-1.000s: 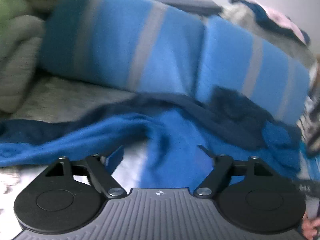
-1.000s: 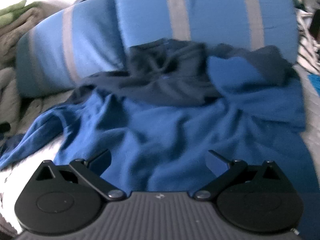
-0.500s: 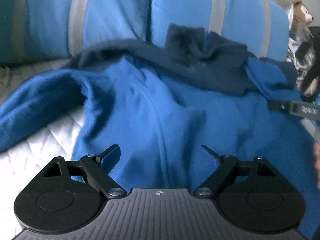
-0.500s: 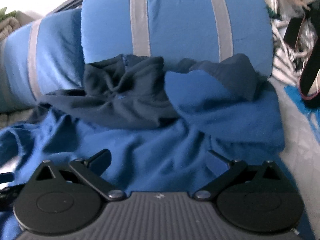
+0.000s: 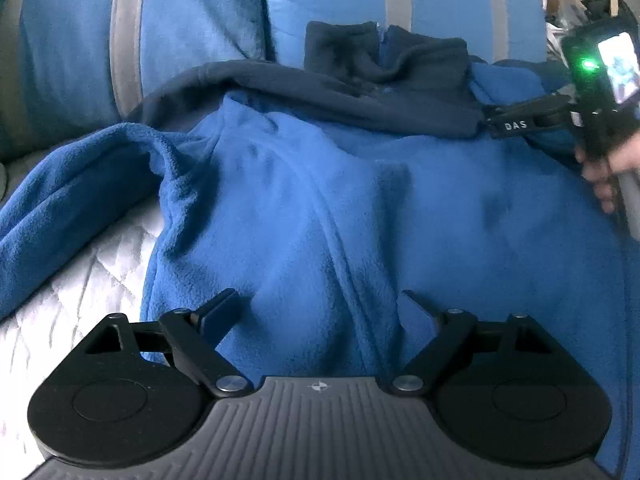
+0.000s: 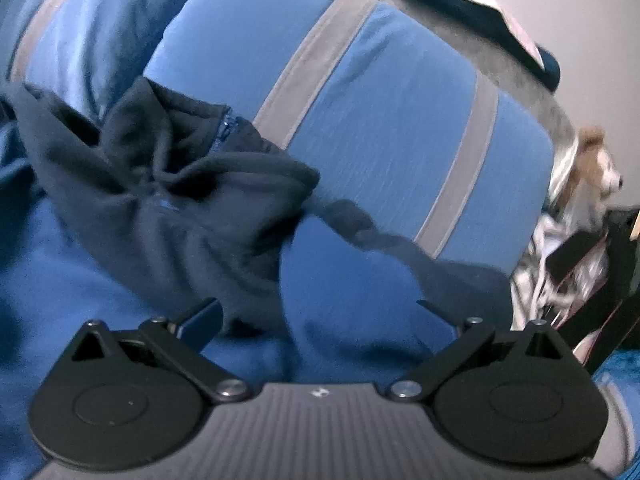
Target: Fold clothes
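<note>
Spreading step: blue fleece lying rumpled on bed, navy collar against striped pillows. Left claw wide open, empty, now lower over the body than a second ago. Right claw wide open, empty, swung toward right shoulder. Next: pinch shoulders, pull flat.

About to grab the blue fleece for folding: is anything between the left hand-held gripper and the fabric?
Nothing visible. The left hand-held gripper hangs open directly over the blue fleece, with only bare fabric between and ahead of its fingers.
</note>
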Motion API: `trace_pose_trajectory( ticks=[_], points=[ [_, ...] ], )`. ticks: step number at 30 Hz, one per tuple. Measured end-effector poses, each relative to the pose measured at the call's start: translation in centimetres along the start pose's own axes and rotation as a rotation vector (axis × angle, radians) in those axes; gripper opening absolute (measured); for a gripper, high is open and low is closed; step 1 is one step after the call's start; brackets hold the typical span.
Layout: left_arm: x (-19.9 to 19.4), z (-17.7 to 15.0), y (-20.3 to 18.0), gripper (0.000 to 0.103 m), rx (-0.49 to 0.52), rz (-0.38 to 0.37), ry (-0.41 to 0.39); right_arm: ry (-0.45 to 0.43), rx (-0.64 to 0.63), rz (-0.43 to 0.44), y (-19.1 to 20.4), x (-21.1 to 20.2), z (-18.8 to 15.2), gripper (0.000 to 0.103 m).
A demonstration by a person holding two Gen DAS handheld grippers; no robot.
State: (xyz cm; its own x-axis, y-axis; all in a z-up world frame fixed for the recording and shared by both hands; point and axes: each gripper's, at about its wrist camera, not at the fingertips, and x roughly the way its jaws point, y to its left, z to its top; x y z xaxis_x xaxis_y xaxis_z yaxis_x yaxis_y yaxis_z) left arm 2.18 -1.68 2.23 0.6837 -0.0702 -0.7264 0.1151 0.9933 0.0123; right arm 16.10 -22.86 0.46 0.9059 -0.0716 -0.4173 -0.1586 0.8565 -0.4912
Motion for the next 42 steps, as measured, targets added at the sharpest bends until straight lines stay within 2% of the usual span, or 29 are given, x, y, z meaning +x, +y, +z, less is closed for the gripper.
trace_pose_trajectory(
  ticks=[3,5,7,10,13,19,29,33,35,37,38,40,41,42],
  points=[
    [0.3,0.2,0.0,0.09,-0.013,-0.002,0.01,0.036,-0.042,-0.044,0.1,1.4,0.1,0.098],
    [0.5,0.3,0.0,0.092,-0.012,-0.001,0.013,0.066,-0.047,-0.06,0.1,2.0,0.0,0.085],
    [0.7,0.3,-0.2,0.095,-0.009,0.002,0.012,0.081,-0.029,-0.069,-0.4,2.0,0.0,0.062],
    [0.9,0.3,-0.4,0.097,-0.005,0.012,0.015,0.087,0.023,-0.05,-1.6,1.7,0.3,0.042],
    [1.2,0.4,-0.7,0.099,-0.004,0.026,0.022,0.083,0.109,-0.017,-3.1,1.4,0.5,0.031],
    [1.6,0.8,-1.4,0.102,-0.002,0.049,0.041,0.063,0.267,0.025,-5.9,-0.1,0.8,0.025],
    [2.1,1.8,-1.9,0.103,-0.035,0.062,0.08,-0.078,0.447,0.042,-13.1,-7.3,0.9,0.023],
    [2.1,2.1,-1.9,0.103,-0.049,0.067,0.094,-0.136,0.492,0.078,-15.4,-10.6,0.2,0.023],
    [2.2,2.2,-2.0,0.103,-0.056,0.072,0.097,-0.128,0.506,0.109,-16.2,-11.3,-0.5,0.023],
    [2.2,2.2,-2.1,0.103,-0.059,0.076,0.098,-0.076,0.495,0.128,-16.5,-10.7,-1.4,0.025],
    [2.3,2.2,-2.2,0.103,-0.058,0.078,0.097,-0.032,0.472,0.137,-16.5,-10.0,-1.8,0.028],
    [2.3,2.2,-2.3,0.103,-0.056,0.081,0.093,0.07,0.434,0.118,-16.0,-8.5,-2.8,0.062],
    [2.3,2.2,-2.3,0.103,-0.056,0.082,0.091,0.114,0.398,0.114,-15.5,-7.9,-3.1,0.071],
    [2.3,2.2,-2.3,0.103,-0.056,0.082,0.091,0.117,0.364,0.113,-15.0,-7.7,-3.2,0.081]
  ],
)
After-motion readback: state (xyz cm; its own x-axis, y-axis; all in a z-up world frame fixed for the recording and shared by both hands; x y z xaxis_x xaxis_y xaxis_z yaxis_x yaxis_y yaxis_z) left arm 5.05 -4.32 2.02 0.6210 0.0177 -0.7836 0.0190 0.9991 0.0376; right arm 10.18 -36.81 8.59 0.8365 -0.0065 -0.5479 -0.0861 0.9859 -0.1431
